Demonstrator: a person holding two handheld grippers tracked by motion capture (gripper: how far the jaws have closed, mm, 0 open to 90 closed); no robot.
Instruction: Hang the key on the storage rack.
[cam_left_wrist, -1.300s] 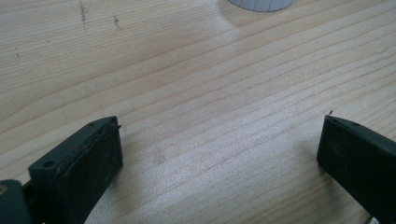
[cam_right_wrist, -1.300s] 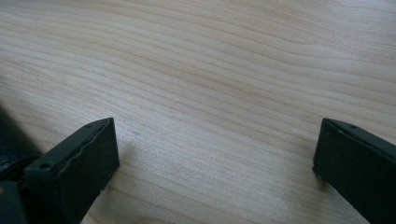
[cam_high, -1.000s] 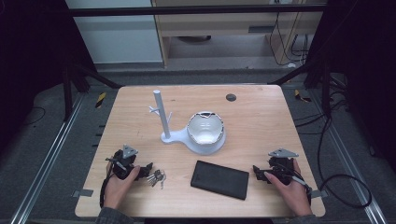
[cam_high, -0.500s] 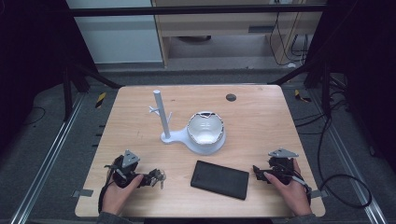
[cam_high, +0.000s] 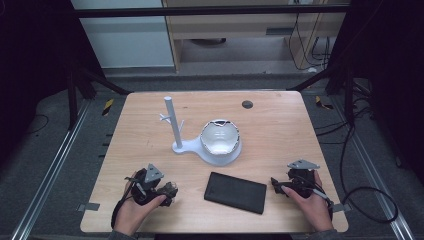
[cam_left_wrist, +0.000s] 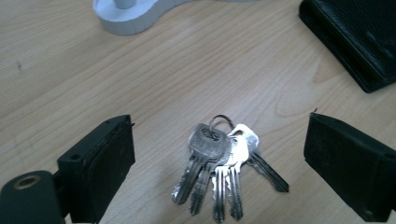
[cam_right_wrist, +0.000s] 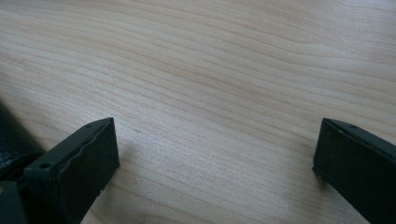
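A bunch of silver keys (cam_left_wrist: 219, 158) on a ring lies flat on the wooden table, between the wide-apart jaws of my left gripper (cam_left_wrist: 219, 170), which is open and not touching it. From above, the left gripper (cam_high: 167, 190) sits near the front left edge with the keys (cam_high: 171, 187) at its tips. My right gripper (cam_high: 276, 186) rests open at the front right over bare wood (cam_right_wrist: 215, 93), holding nothing. A flat black case (cam_high: 236, 192) lies between the two grippers.
A white stand with an upright post (cam_high: 170, 122) and small pegs shares a base with a white bowl (cam_high: 220, 138) at mid-table. A small dark disc (cam_high: 247, 104) lies at the back. The black case (cam_left_wrist: 355, 37) is close to the keys' right.
My left gripper has slid right and toward the front edge, so the keys that lay just ahead of it now sit between its open jaws. The right gripper has stayed put.
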